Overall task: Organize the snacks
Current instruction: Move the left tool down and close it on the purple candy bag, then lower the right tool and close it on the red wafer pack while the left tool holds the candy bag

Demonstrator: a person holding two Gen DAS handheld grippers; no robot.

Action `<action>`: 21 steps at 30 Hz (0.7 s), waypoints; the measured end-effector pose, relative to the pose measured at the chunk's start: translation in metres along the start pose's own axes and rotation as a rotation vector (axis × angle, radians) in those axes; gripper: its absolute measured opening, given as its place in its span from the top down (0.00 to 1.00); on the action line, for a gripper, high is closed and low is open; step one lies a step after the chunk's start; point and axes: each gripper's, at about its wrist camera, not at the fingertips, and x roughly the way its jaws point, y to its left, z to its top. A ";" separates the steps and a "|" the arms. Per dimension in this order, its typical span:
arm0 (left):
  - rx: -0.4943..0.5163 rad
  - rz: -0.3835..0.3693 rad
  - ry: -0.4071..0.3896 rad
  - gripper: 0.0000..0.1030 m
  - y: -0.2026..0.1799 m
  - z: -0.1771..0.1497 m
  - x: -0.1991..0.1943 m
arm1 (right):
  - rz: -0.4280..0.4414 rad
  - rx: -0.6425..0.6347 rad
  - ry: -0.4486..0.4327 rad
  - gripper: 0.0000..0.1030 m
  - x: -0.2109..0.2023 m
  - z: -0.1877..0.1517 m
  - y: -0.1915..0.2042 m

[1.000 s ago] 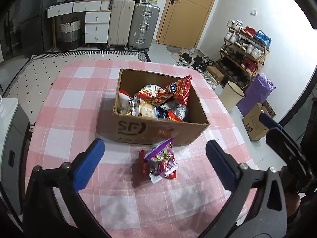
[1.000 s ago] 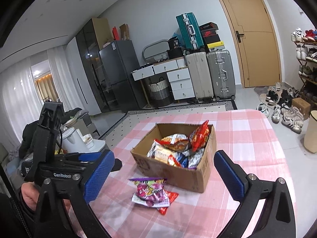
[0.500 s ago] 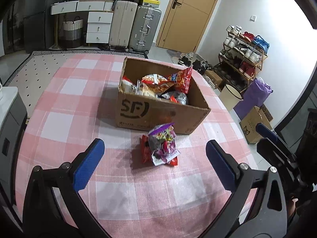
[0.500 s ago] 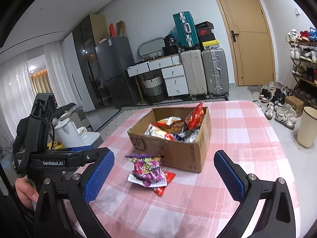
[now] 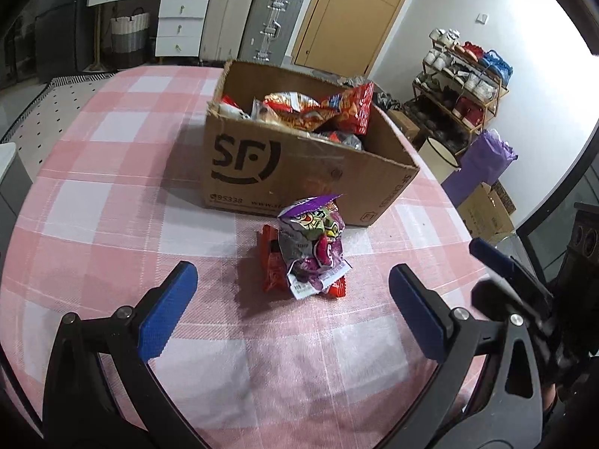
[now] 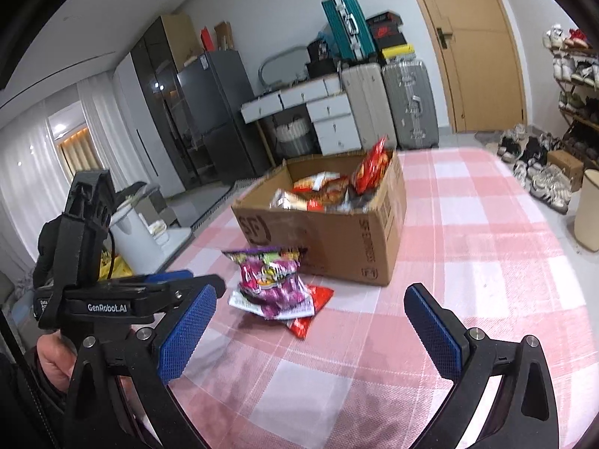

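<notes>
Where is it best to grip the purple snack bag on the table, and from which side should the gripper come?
Probably grip the purple snack bag across its puffed middle, coming down from above and from the near side. It lies on top of a red packet, close to the cardboard box, so the far side is blocked. The left gripper faces it with jaws open.

The tabletop wears a woven, matt cloth [image 5: 112, 202] in pink and white checks, its weave plain to see near the front edge — on it stands a cardboard box [image 5: 299, 172] of rough brown board, matt, with black print and a strip of glossy clear tape. The purple snack bag [image 5: 314, 247] and the red packet [image 5: 271, 265] under it are crinkled, shiny foil-like plastic; the left gripper [image 5: 290, 310] and right gripper [image 6: 310, 333] are matt black plastic with knurled blue pads [image 6: 185, 331] and bright metal screws
</notes>
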 end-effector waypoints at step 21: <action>0.022 -0.027 0.068 0.64 -0.014 0.034 0.079 | 0.072 0.090 0.052 0.01 0.033 -0.011 -0.041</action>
